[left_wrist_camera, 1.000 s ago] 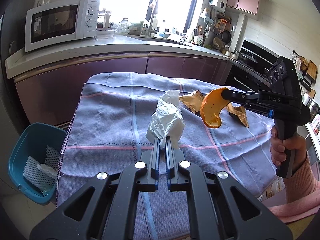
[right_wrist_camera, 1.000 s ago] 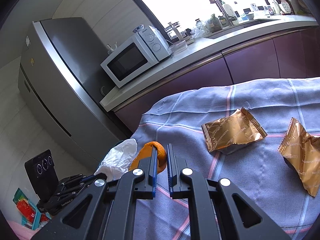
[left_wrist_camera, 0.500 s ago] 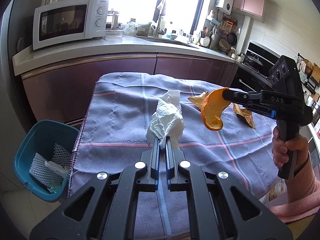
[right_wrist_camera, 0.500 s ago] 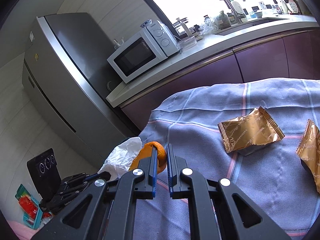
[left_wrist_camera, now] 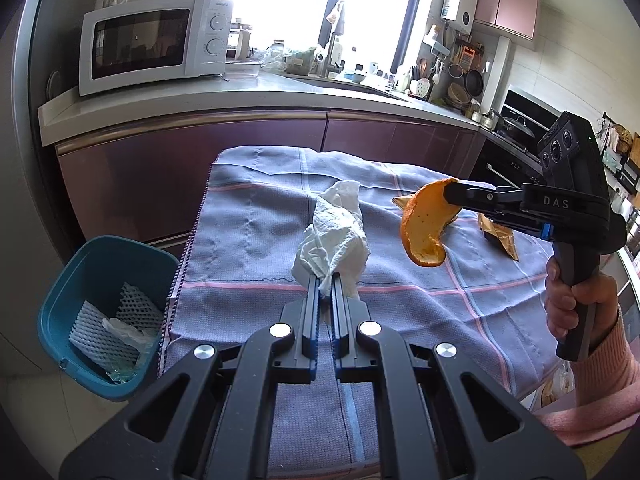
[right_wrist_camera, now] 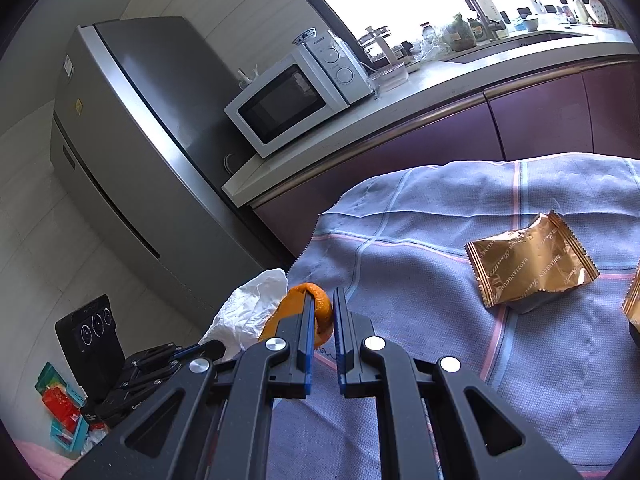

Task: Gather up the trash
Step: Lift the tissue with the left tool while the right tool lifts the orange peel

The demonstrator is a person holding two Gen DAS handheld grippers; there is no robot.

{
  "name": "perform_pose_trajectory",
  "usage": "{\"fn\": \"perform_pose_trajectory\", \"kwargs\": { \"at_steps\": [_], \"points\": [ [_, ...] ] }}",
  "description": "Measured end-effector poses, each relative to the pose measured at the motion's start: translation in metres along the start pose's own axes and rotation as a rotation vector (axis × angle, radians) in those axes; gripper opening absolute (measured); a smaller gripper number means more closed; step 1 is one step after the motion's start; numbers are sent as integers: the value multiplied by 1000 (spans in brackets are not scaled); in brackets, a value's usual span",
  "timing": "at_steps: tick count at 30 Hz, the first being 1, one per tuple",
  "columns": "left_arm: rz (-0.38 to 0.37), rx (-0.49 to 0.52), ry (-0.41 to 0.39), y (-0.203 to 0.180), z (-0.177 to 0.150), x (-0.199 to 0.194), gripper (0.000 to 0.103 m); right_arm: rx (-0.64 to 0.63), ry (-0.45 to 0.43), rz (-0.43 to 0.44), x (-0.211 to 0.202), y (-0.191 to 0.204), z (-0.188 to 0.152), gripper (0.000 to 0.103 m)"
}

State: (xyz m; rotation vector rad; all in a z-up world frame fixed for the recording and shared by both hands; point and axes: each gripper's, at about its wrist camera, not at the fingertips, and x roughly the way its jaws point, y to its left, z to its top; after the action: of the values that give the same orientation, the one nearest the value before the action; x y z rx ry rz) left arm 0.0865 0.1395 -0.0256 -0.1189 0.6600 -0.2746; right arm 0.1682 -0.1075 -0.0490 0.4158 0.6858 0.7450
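My left gripper [left_wrist_camera: 326, 282] is shut on a crumpled white paper towel [left_wrist_camera: 332, 236] and holds it above the blue checked cloth [left_wrist_camera: 248, 248]. My right gripper [right_wrist_camera: 322, 304] is shut on an orange peel [right_wrist_camera: 320, 308], which also shows in the left wrist view [left_wrist_camera: 426, 224], lifted above the cloth to the right of the towel. A teal trash bin [left_wrist_camera: 100, 320] stands on the floor left of the table, with white foam netting inside. A gold snack wrapper [right_wrist_camera: 528, 260] lies on the cloth, and a second one [right_wrist_camera: 632, 300] lies at the right edge.
A purple cabinet run with a grey counter [left_wrist_camera: 240, 96] stands behind the table, with a white microwave [left_wrist_camera: 156, 44] on it. A steel fridge [right_wrist_camera: 132, 160] stands to the left. The left gripper body [right_wrist_camera: 120, 360] shows low in the right wrist view.
Both grippers have drifted left toward the bin side with their loads. The bin sits nearer the middle of the left wrist view, and the wrappers have shifted right in the right wrist view.
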Motion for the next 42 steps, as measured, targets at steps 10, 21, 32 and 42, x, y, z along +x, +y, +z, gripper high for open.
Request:
{"fn": "perform_pose_trajectory", "kwargs": {
  "at_steps": [10,21,32,42],
  "points": [
    [17,-12,-5,9,-1,-6,5,-11,15,19,13,9,1,8],
    [35,-25,-11,19,-1,-12,5,-20,34,36,26,18,2,8],
    [55,-38,-18,29,-3,-16,5,-27,52,53,40,24,5,8],
    [81,-53,-28,43,-3,-23,5,-42,73,73,54,36,7,8]
  ]
}}
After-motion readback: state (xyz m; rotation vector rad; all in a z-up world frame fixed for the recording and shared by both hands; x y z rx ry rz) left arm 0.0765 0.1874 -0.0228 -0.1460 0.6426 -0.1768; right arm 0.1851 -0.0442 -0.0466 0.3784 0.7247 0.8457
